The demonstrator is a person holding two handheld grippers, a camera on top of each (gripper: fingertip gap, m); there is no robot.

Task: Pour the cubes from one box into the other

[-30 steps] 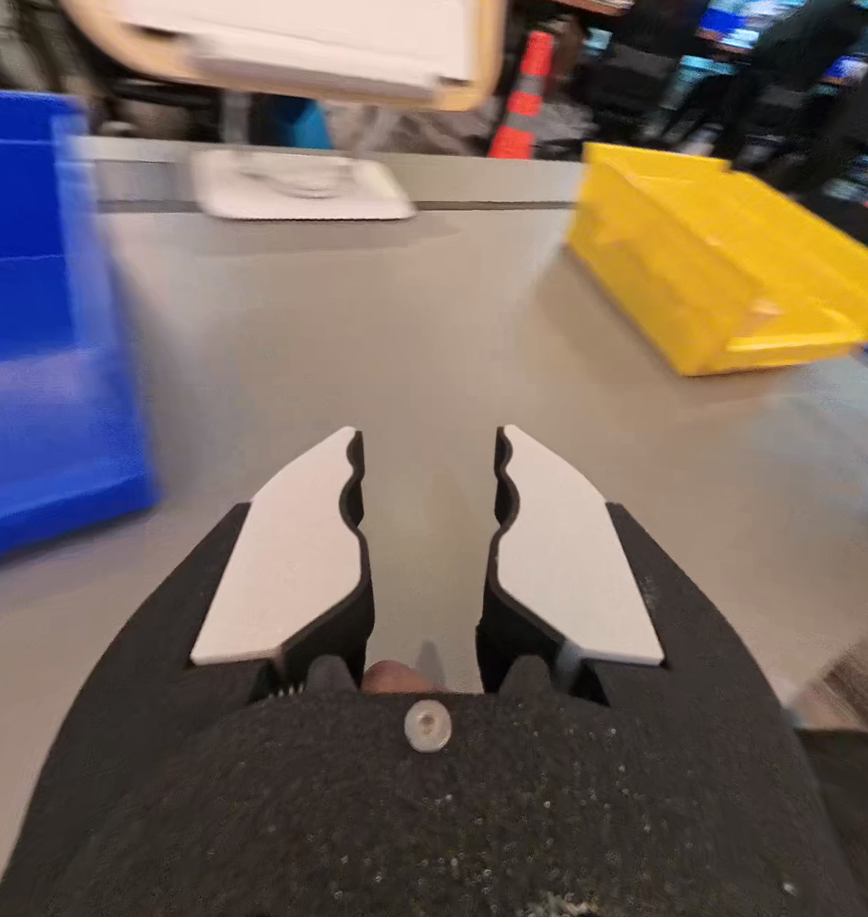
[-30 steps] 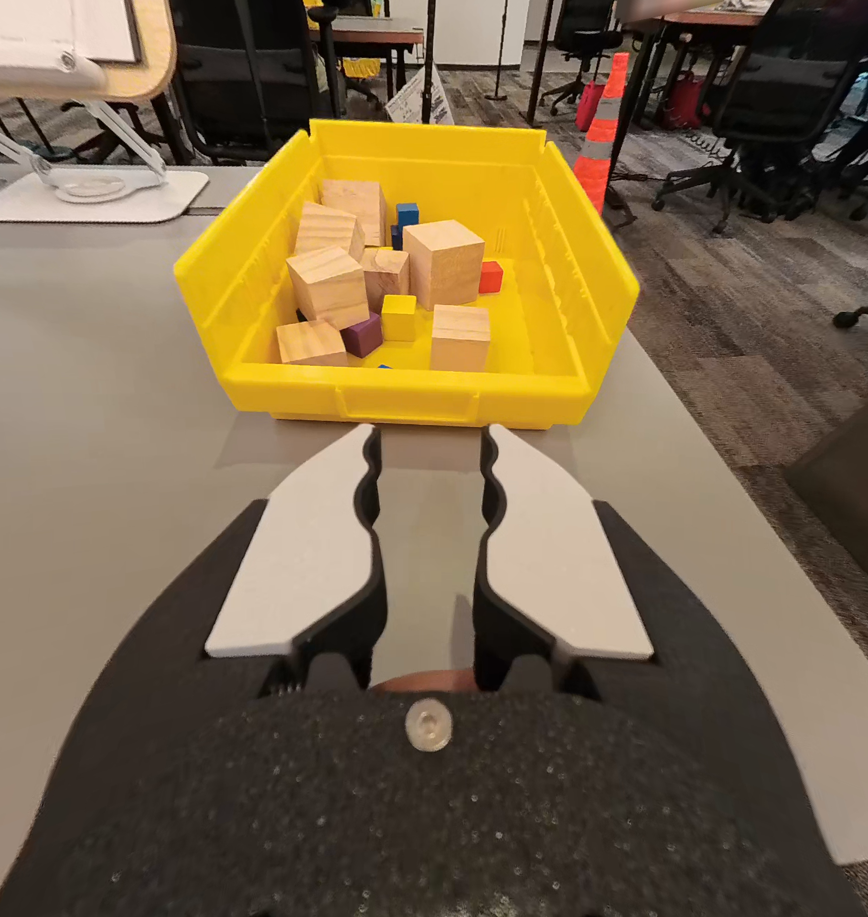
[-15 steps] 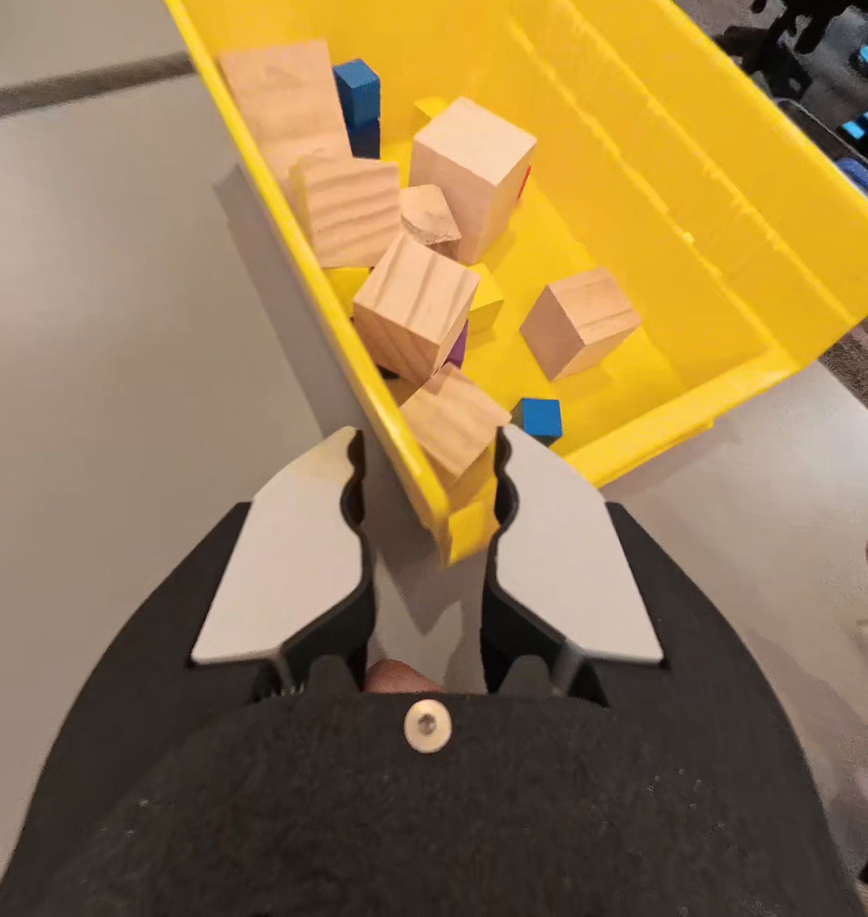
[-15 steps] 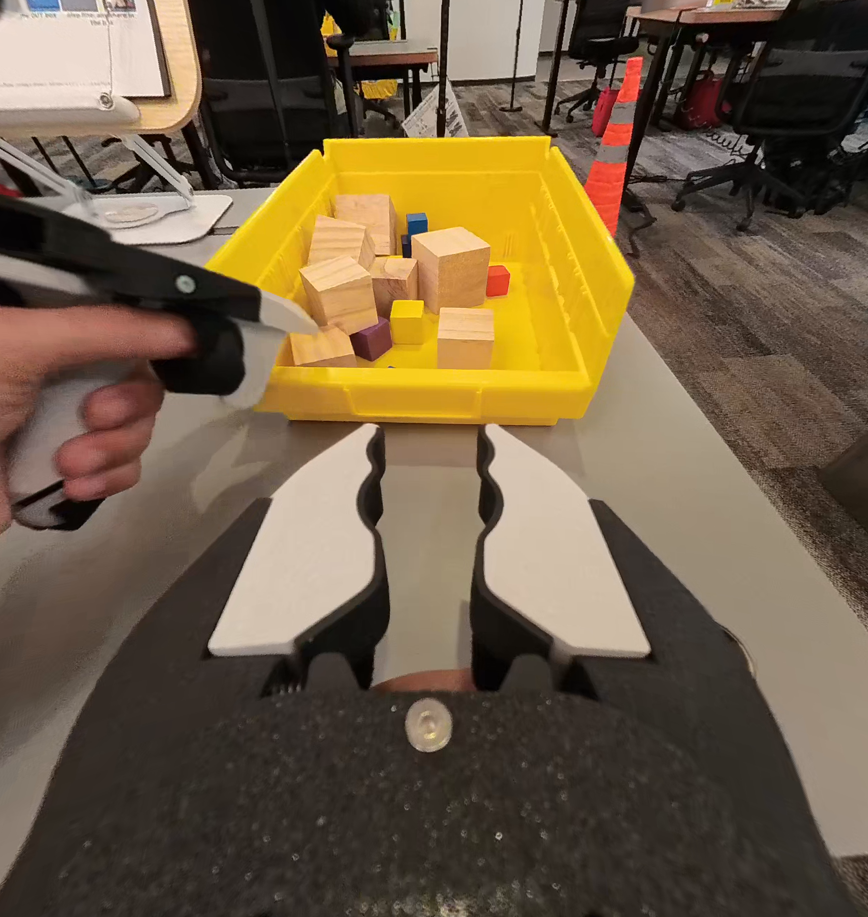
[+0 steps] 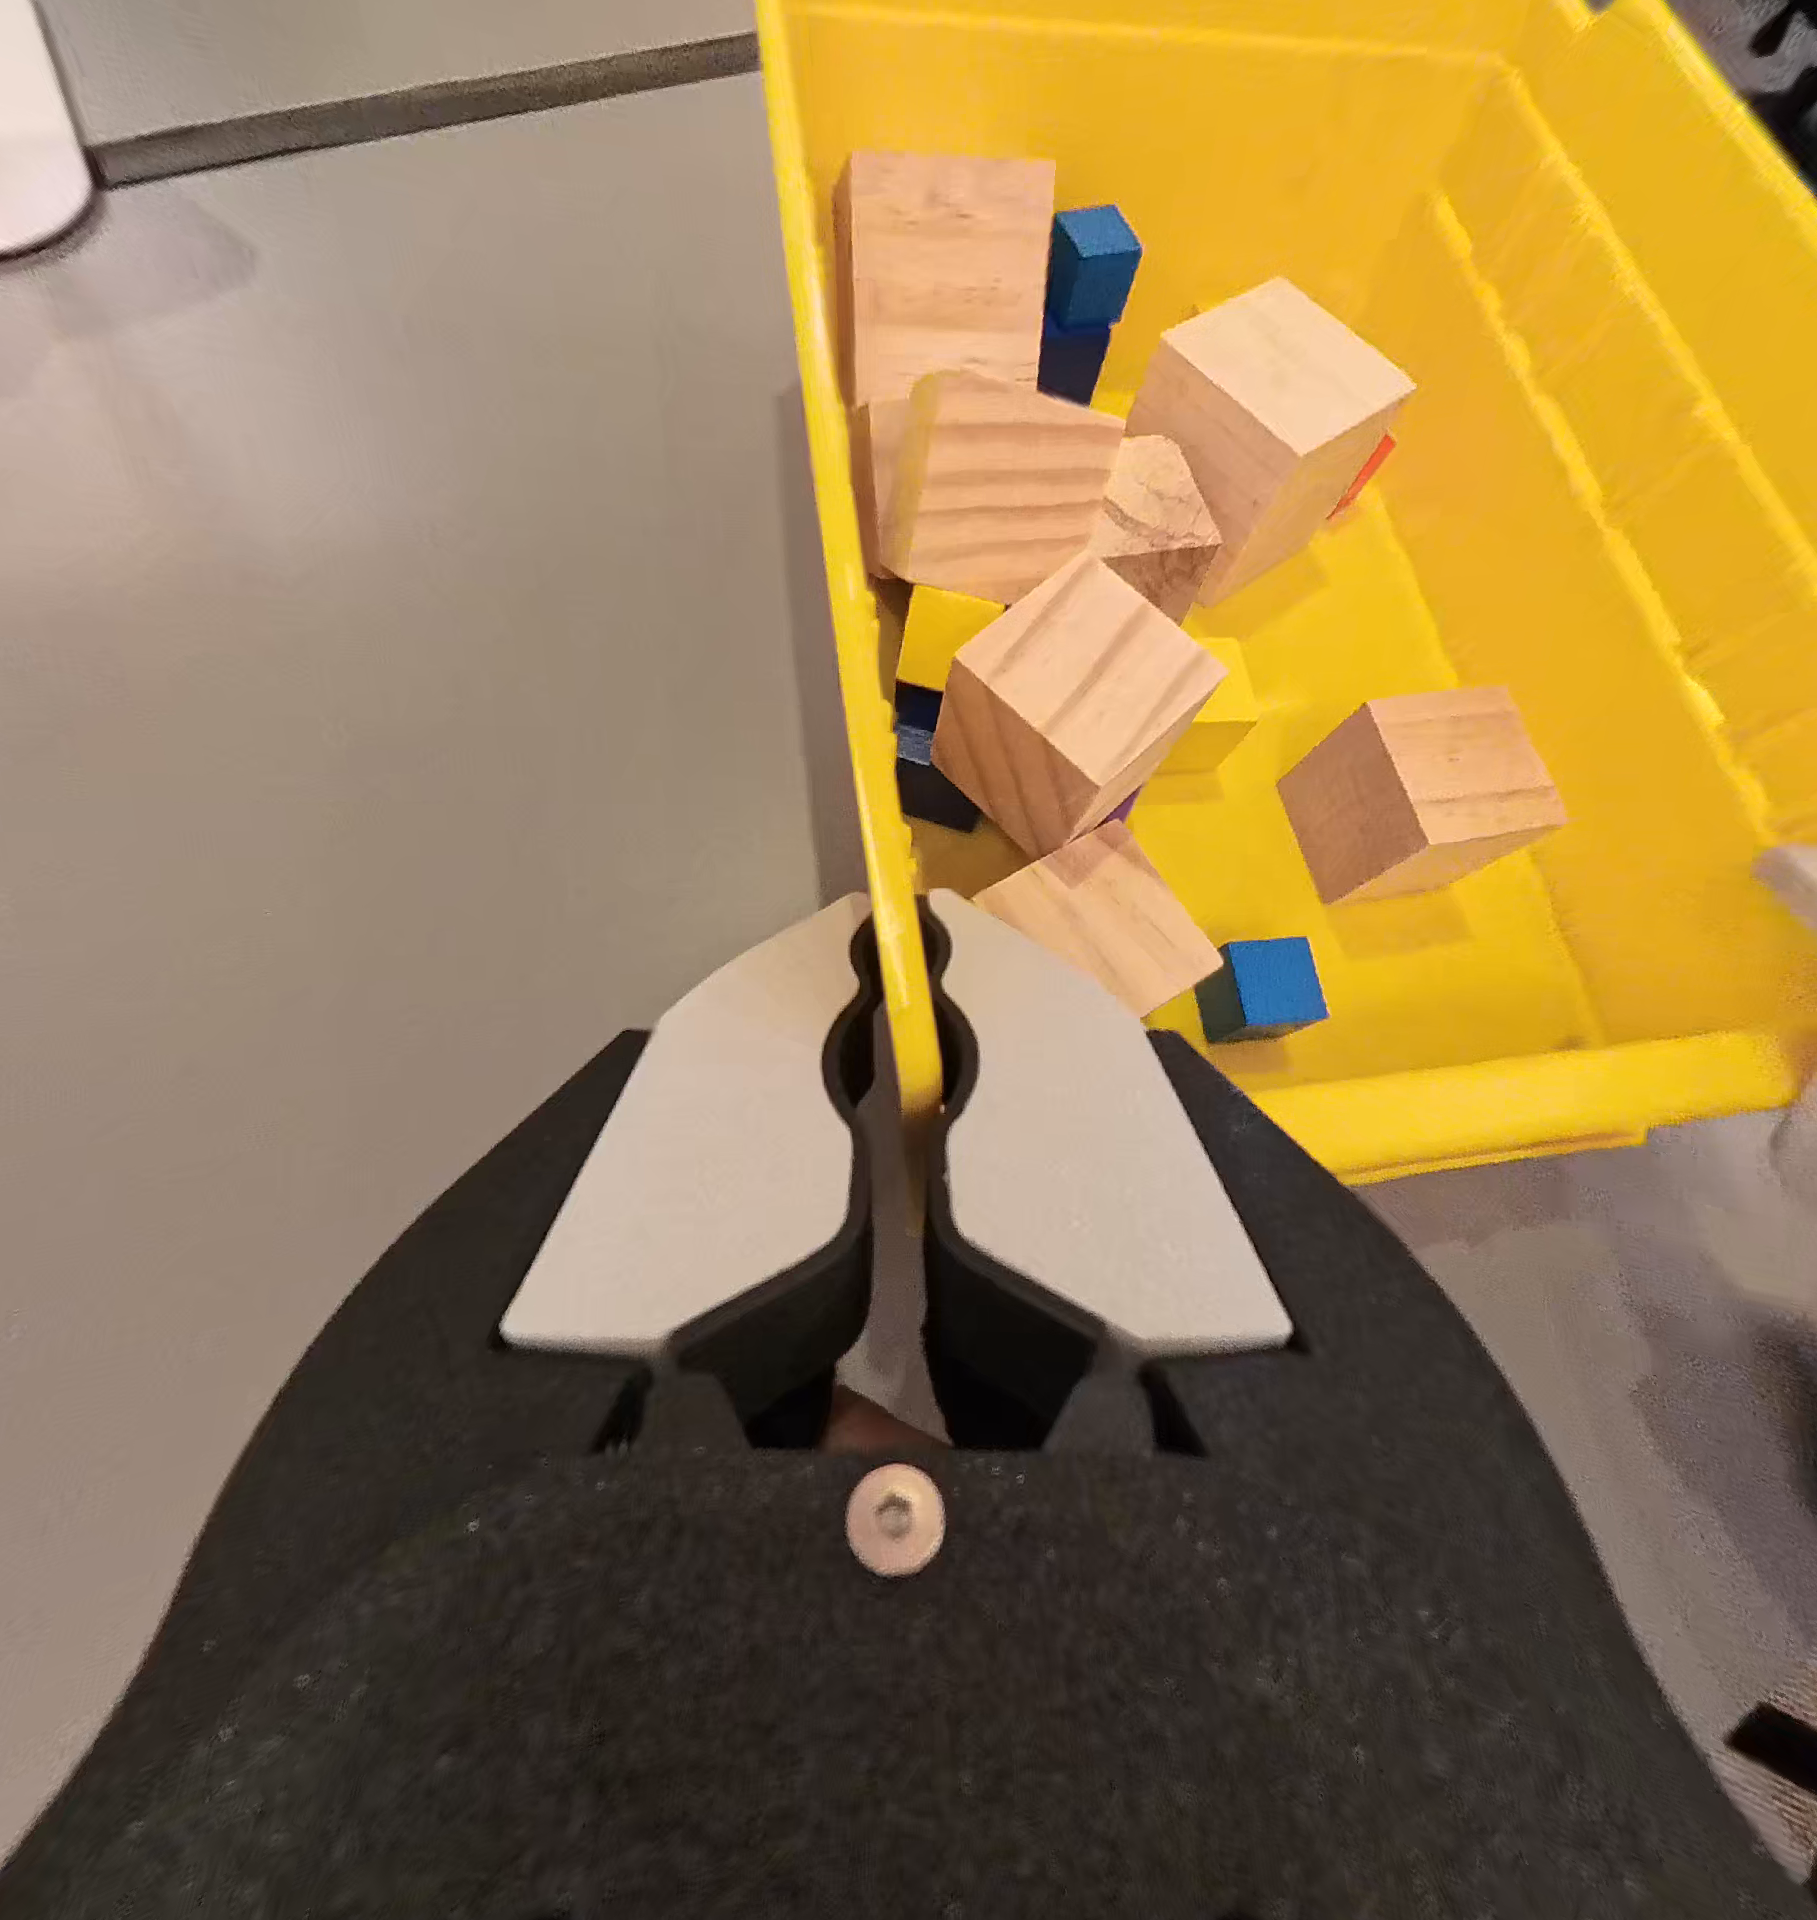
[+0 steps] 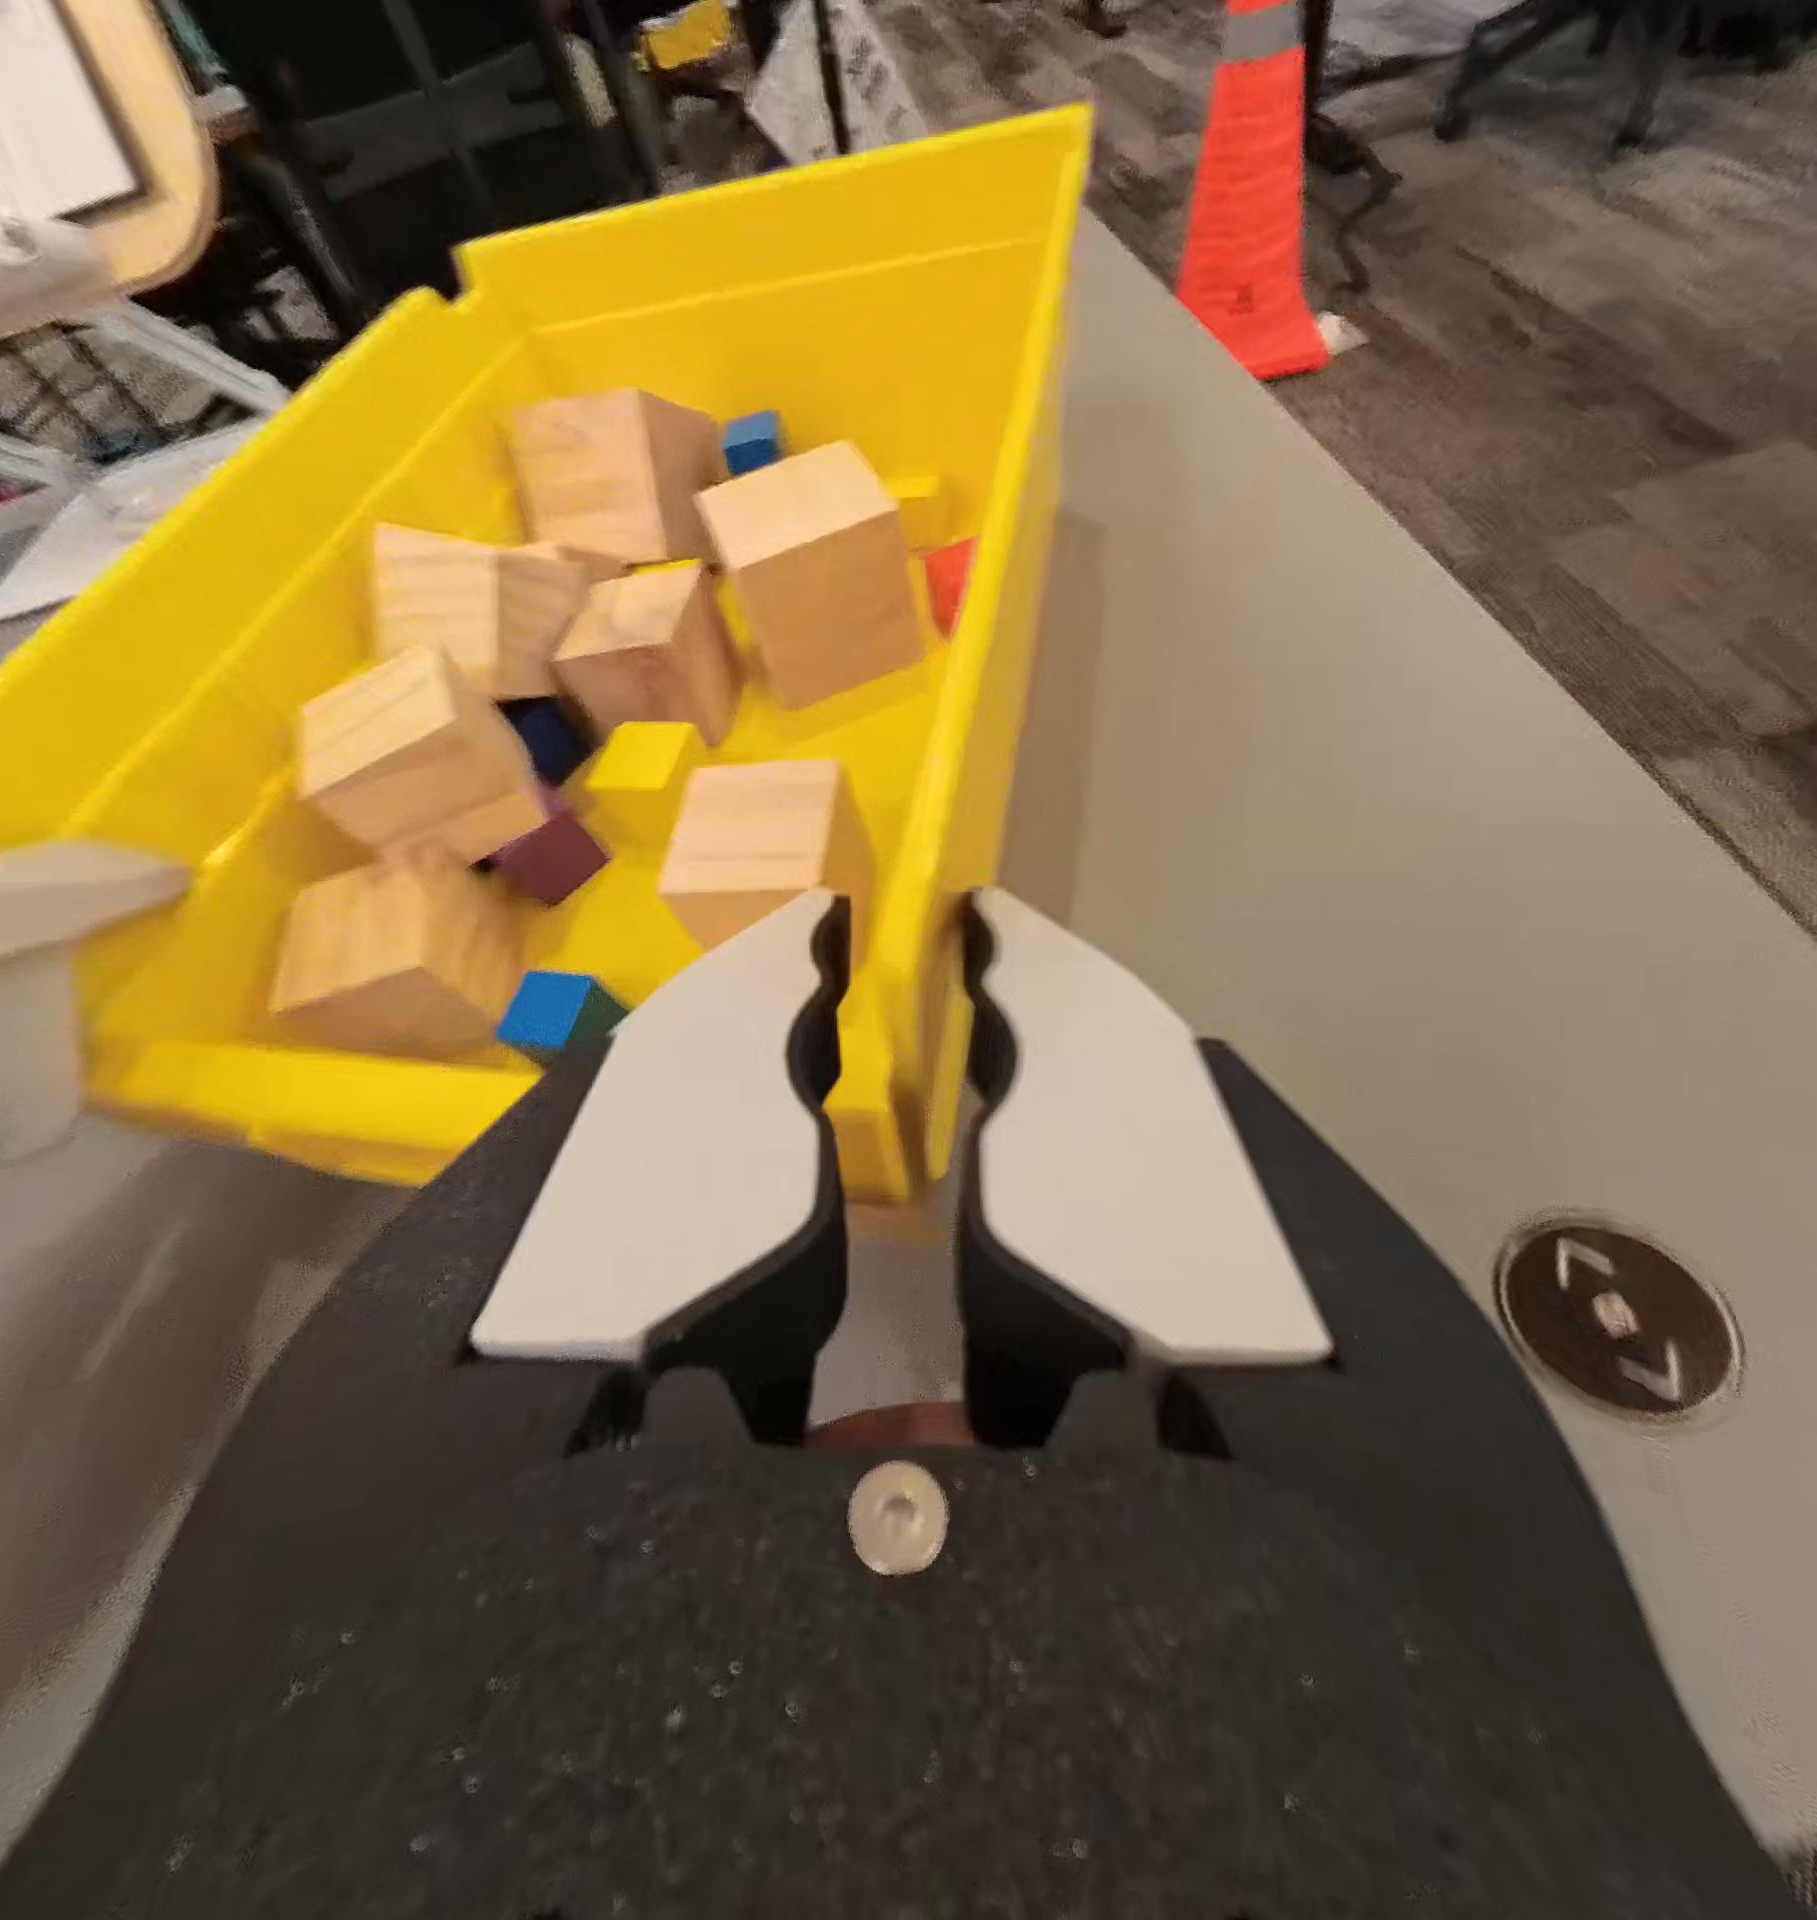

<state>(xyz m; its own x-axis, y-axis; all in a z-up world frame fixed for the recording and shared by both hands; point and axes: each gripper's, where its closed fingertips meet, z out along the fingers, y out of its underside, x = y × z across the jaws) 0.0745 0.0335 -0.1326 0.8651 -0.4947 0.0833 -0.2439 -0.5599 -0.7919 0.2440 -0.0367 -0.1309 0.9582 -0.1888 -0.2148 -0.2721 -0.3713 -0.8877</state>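
Left claw (image 5: 899,925), low centre of its frame, is pinched on the left wall of the yellow box (image 5: 1486,1101). Right claw (image 6: 899,914) straddles the right wall, spread and not yet clamped. Evidently a two-sided hold for lifting. Cubes (image 5: 1075,717) lie inside, box on the tabletop (image 5: 364,623).

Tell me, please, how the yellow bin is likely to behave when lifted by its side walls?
The yellow bin looks like rigid plastic, so it probably keeps its shape. The loose cubes will likely slide and shift the weight. Thin smooth walls might slip between the fingers.
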